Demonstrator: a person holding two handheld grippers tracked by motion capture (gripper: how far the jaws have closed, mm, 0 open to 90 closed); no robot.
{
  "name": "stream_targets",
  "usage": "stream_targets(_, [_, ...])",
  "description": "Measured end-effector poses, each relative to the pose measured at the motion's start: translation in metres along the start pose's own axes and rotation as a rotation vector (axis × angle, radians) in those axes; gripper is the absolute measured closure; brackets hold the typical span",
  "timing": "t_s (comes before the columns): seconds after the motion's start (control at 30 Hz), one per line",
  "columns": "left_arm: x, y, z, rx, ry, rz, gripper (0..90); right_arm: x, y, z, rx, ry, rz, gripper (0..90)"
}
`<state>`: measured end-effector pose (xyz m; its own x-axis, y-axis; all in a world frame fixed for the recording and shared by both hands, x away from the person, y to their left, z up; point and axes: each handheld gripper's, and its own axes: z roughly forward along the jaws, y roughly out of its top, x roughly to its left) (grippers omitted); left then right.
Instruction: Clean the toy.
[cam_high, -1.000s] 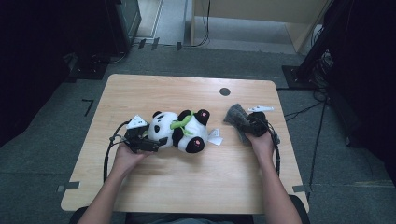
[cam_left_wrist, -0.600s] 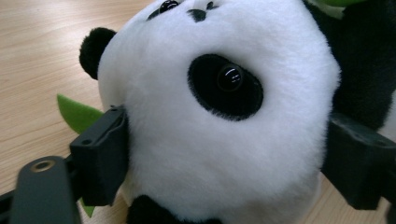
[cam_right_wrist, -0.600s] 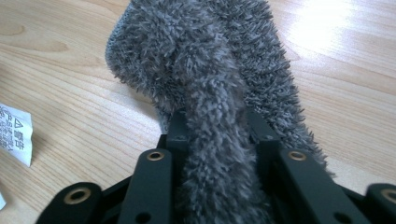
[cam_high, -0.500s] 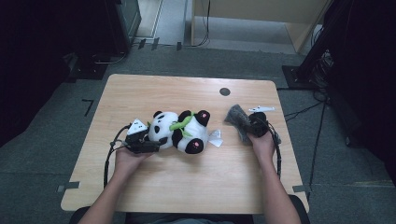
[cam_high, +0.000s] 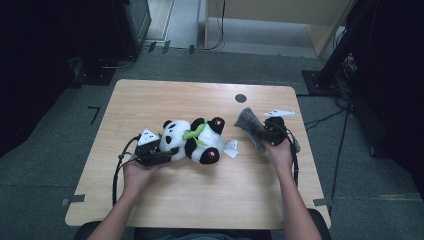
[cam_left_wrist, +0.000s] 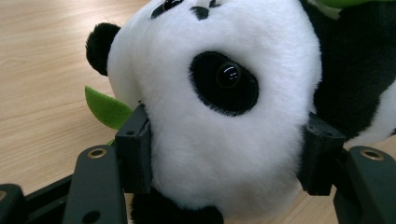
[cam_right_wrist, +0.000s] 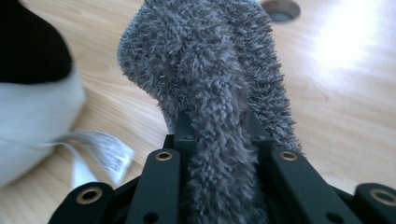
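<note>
Left gripper (cam_left_wrist: 224, 158) at frame bottom, fingers (cam_left_wrist: 135, 149) just been closing, now pressing both sides of plush panda (cam_left_wrist: 219, 107) head; panda lies at worktop (cam_high: 200, 210) centre; right gripper (cam_right_wrist: 219, 140) right of it, clenched on fuzzy grey cloth (cam_right_wrist: 219, 70), white tag (cam_high: 230, 148) between

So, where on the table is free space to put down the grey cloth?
The table is bare along its far edge, behind the panda, and across the near strip between both forearms. The middle is crowded: the panda, its white tag and the grey cloth.
</note>
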<state>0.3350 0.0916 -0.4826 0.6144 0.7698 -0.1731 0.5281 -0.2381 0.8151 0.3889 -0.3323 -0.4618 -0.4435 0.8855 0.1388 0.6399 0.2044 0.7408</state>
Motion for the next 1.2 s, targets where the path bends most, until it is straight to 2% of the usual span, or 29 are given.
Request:
stream_targets(0.07, [-0.001,-0.001,0.000,-0.002,0.005,0.003,34.2,0.004,0.006,-0.004,-0.004,0.001,-0.009,74.0])
stream_targets(0.2, [-0.003,-0.002,-0.002,-0.004,0.010,-0.010,33.7,0.009,0.017,-0.011,-0.023,0.038,0.005,74.7])
stream_targets(0.33, [-0.004,-0.002,-0.001,-0.011,0.008,-0.022,33.4,0.020,0.028,-0.016,-0.022,0.063,-0.014,74.6])
stream_targets(0.37, [-0.002,-0.002,-0.001,-0.012,0.000,-0.022,33.5,0.027,0.036,-0.017,-0.013,0.071,-0.031,74.5])
stream_targets(0.47, [-0.002,-0.002,-0.002,-0.012,-0.001,-0.019,33.5,0.034,0.044,-0.020,-0.018,0.074,-0.052,74.4])
stream_targets(0.5, [-0.002,-0.003,-0.002,-0.013,-0.002,-0.019,33.4,0.040,0.053,-0.021,-0.014,0.090,-0.061,74.4])
stream_targets(0.53, [-0.002,-0.003,-0.002,-0.013,-0.002,-0.019,33.4,0.040,0.053,-0.021,-0.014,0.090,-0.061,74.4])
stream_targets(0.63, [-0.003,-0.003,-0.001,-0.018,0.000,-0.020,33.3,0.053,0.066,-0.022,-0.015,0.106,-0.097,74.2])
stream_targets(0.7, [-0.003,-0.003,-0.001,-0.017,0.002,-0.020,33.3,0.062,0.073,-0.021,-0.016,0.122,-0.112,74.1])
stream_targets(0.73, [-0.003,-0.003,-0.002,-0.016,0.003,-0.019,33.1,0.071,0.081,-0.019,-0.012,0.135,-0.127,74.1])
stream_targets(0.8, [-0.003,-0.003,-0.002,-0.015,0.003,-0.020,32.4,0.075,0.084,-0.017,-0.011,0.145,-0.136,74.0])
stream_targets(0.83, [-0.004,-0.003,-0.002,-0.013,0.003,-0.020,32.1,0.083,0.092,-0.014,0.000,0.158,-0.148,74.0])
stream_targets(0.87, [-0.004,-0.003,-0.002,-0.013,0.003,-0.020,31.8,0.083,0.092,-0.014,0.000,0.158,-0.148,74.0])
stream_targets(0.9, [-0.004,-0.003,-0.002,-0.011,0.003,-0.018,31.6,0.091,0.099,-0.010,0.009,0.169,-0.164,74.0])
stream_targets(0.93, [-0.004,-0.003,-0.002,-0.011,0.003,-0.018,31.5,0.091,0.099,-0.010,0.009,0.169,-0.164,74.0])
stream_targets(1.1, [-0.004,-0.004,-0.002,-0.016,0.004,-0.014,31.5,0.109,0.113,0.000,0.034,0.187,-0.204,73.9])
stream_targets(1.17, [-0.004,-0.004,-0.002,-0.022,0.005,-0.010,31.1,0.120,0.117,0.008,0.041,0.216,-0.219,73.8])
stream_targets(1.2, [-0.004,-0.004,-0.002,-0.022,0.005,-0.010,31.1,0.120,0.117,0.008,0.041,0.216,-0.219,73.8])
